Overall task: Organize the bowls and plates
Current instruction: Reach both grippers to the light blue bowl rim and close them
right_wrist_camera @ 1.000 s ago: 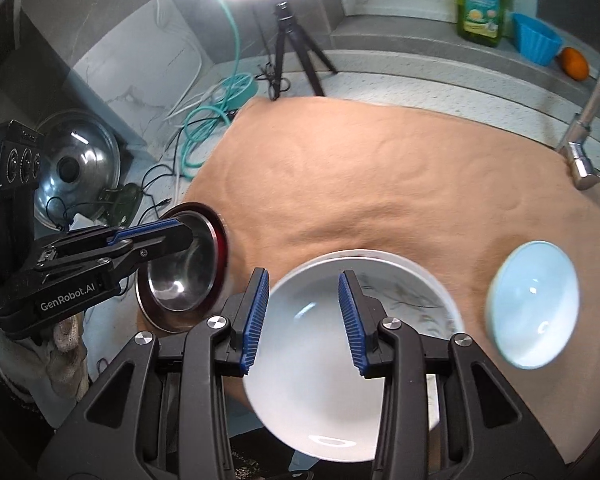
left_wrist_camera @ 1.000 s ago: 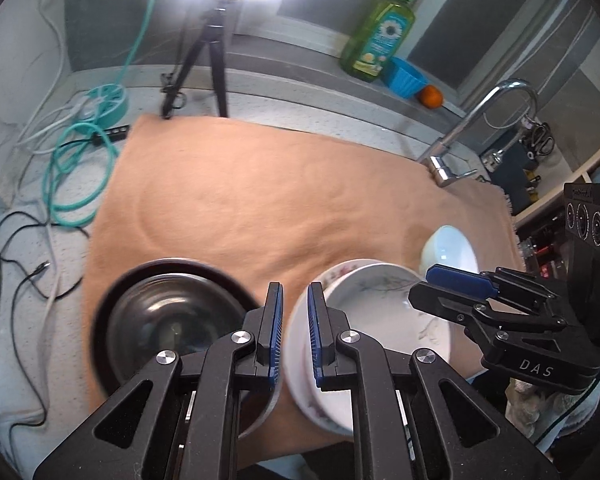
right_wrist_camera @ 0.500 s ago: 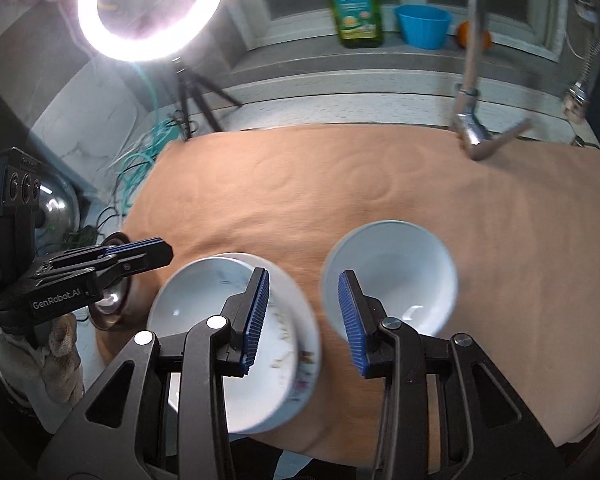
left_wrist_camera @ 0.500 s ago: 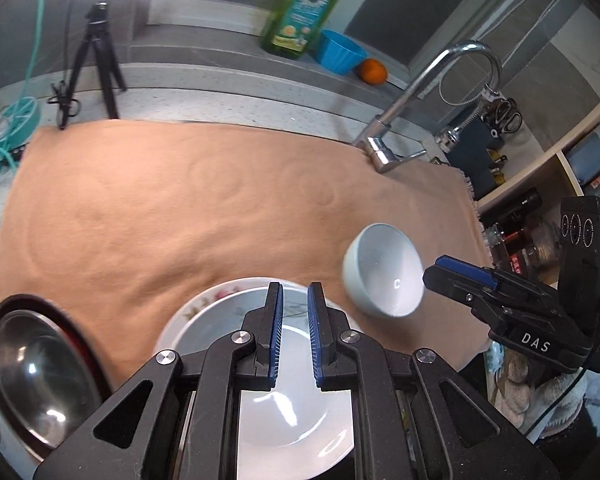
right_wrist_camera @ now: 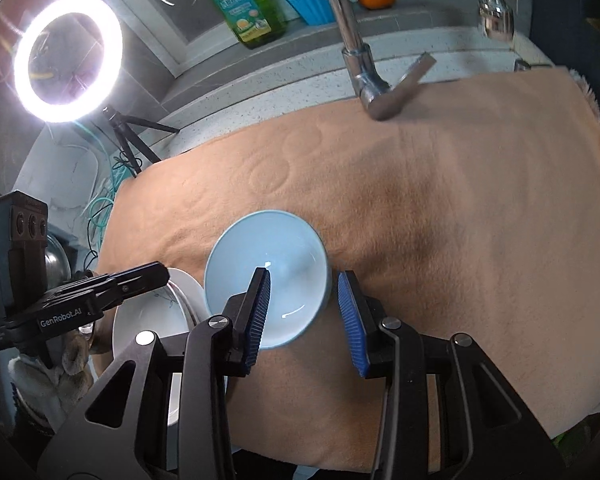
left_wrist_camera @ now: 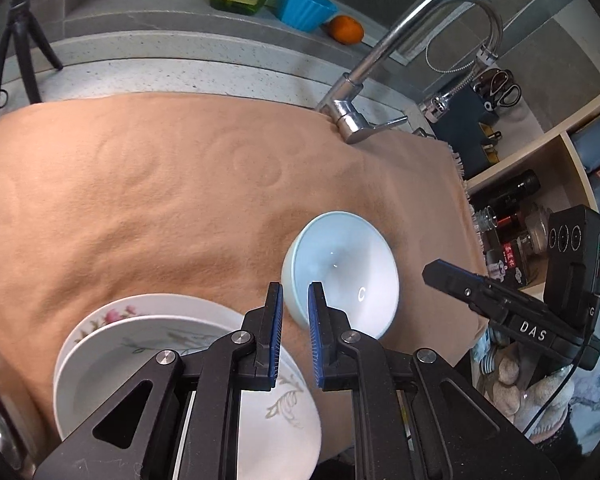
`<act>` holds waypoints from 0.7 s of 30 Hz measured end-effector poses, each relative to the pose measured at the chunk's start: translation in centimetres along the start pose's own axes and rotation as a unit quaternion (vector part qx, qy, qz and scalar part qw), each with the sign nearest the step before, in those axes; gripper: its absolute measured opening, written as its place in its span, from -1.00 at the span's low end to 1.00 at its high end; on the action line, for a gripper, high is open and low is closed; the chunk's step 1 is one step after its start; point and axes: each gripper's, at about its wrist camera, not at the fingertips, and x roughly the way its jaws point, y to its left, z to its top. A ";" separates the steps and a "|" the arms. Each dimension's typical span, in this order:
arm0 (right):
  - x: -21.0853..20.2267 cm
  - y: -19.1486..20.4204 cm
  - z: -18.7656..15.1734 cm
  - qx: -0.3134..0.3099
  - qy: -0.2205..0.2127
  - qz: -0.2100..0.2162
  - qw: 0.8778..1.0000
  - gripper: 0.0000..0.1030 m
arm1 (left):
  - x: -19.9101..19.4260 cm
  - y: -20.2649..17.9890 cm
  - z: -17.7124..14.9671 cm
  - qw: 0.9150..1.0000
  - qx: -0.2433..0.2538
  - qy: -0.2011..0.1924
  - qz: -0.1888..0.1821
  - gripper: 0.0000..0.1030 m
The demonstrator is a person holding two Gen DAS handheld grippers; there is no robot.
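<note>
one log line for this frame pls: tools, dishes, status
left tool: shut, empty | right tool: open, straddling rim of pale blue ceramic bowl | white floral plate stack: on tan towel, beside bowl | status: bowl not gripped

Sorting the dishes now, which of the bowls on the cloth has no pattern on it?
The pale blue bowl, standing alone on the tan cloth between the right claw's fingers. The white dishes stacked beside it carry flower prints.

Orange (left_wrist_camera: 345, 29) beside blue cup (left_wrist_camera: 306, 6), behind faucet (left_wrist_camera: 384, 76).
</note>
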 end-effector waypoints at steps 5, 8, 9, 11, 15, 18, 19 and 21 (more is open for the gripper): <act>1.7 -0.9 -0.4 0.022 0.021 0.018 0.999 -0.28 | 1.4 -0.5 0.6 1.000 -0.001 0.013 0.001 -0.78; 2.5 -1.3 -0.5 0.038 0.031 0.032 0.998 -0.28 | 2.1 -0.7 0.8 1.000 0.000 0.019 0.006 -0.78; 2.6 -1.4 -0.6 0.040 0.031 0.033 0.998 -0.30 | 2.2 -0.8 0.8 1.000 0.000 0.020 0.007 -0.78; 3.0 -1.6 -0.6 0.043 0.036 0.035 0.998 -0.41 | 2.6 -0.8 0.9 1.000 -0.002 0.025 0.007 -0.78; 3.5 -1.9 -0.7 0.047 0.044 0.036 0.997 -0.48 | 3.0 -0.7 0.9 1.000 -0.001 0.027 0.011 -0.78; 4.1 -2.1 -0.7 0.049 0.050 0.036 0.997 -0.59 | 3.1 -0.5 1.1 1.000 -0.003 0.028 0.012 -0.78; 4.3 -2.1 -0.7 0.050 0.051 0.035 0.997 -0.61 | 3.1 -0.5 1.1 0.999 -0.002 0.028 0.015 -0.78; 4.6 -2.0 -0.7 0.051 0.055 0.035 0.997 -0.70 | 3.2 -0.5 1.2 0.999 0.000 0.028 0.018 -0.78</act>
